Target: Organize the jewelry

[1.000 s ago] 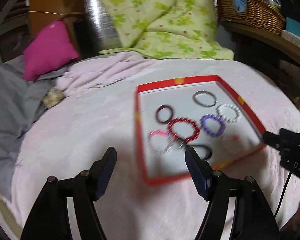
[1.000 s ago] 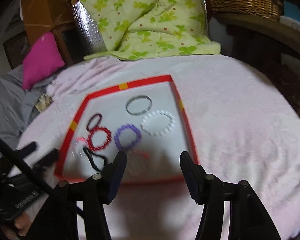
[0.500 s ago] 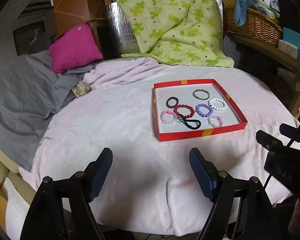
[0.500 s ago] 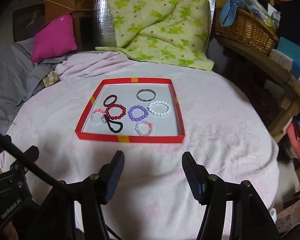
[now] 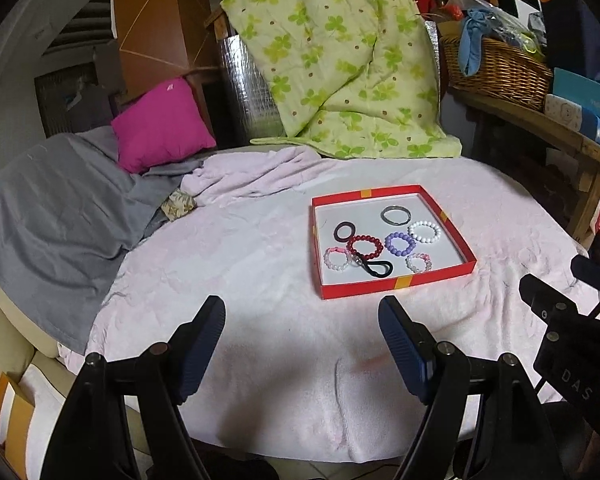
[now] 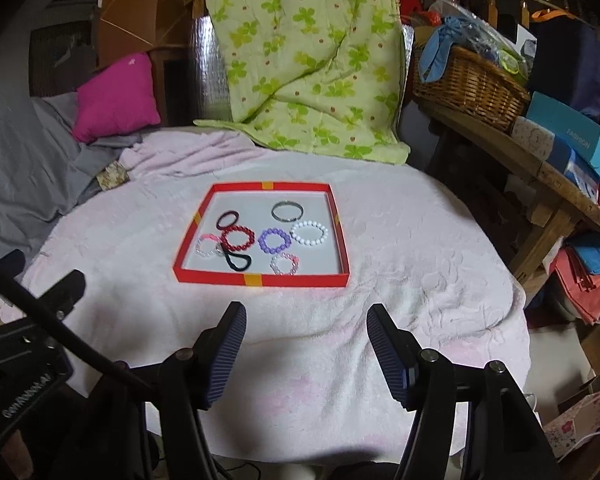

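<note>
A shallow red tray [image 5: 396, 282] [image 6: 260, 279] lies on the pink-covered round table and holds several bracelets and hair ties: a red bead bracelet [image 5: 365, 245] [image 6: 238, 239], a purple one [image 5: 399, 242] [image 6: 275, 240], a white one [image 5: 424, 232] [image 6: 309, 233], a metal bangle [image 5: 396, 214] [image 6: 287, 210] and a black hair tie [image 5: 376, 270] [image 6: 238, 261]. My left gripper [image 5: 302, 316] hovers open over the near table edge, well short of the tray, nothing between its fingers. My right gripper [image 6: 306, 322] is likewise back from the tray, its jaws opening and empty.
A green floral quilt [image 5: 340, 60] hangs behind the table. A magenta cushion [image 5: 162, 124] and grey cloth [image 5: 52, 216] lie at the left. A wicker basket [image 6: 468, 84] and boxes sit on a wooden shelf at the right. The other gripper's body shows at the frame edge [image 5: 572, 344].
Both grippers have pulled back and up from the tray, which now looks smaller and farther off. Both pairs of jaws stand a little wider. The jewelry has not moved.
</note>
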Tool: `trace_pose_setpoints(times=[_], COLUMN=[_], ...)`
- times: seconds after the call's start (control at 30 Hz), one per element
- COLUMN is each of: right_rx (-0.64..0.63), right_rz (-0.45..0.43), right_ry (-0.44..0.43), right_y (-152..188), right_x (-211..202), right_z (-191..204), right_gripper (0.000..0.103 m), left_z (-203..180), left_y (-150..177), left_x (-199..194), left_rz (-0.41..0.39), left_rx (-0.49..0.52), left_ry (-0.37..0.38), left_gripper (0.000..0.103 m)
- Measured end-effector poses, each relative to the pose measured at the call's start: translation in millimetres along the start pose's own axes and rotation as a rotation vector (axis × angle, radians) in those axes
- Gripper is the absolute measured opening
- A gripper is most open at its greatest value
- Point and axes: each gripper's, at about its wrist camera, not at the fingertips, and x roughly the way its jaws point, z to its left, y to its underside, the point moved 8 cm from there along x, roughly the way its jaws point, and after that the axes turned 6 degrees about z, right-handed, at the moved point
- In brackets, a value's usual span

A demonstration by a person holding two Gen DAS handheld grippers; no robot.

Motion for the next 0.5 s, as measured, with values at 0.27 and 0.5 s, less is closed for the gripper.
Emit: trace_pose_setpoints(times=[0.27,0.5], right_rx=[-0.002,0.006], right_rz=[-0.013,-0.003], right_ry=[0.009,0.009], right_y=[0.0,1.9], right_x=[-15.7,-10.2], right_z=[3.3,5.2], right_gripper=[0.071,0.071], left_z=[9.2,18.1], left_y=[-1.4,0.7], left_x=[-3.5,2.5], left_rz=[-0.005,-0.008], left_rx=[-0.014,-0.04], left_ry=[-0.013,-0.034], left_gripper=[0.08,0.08])
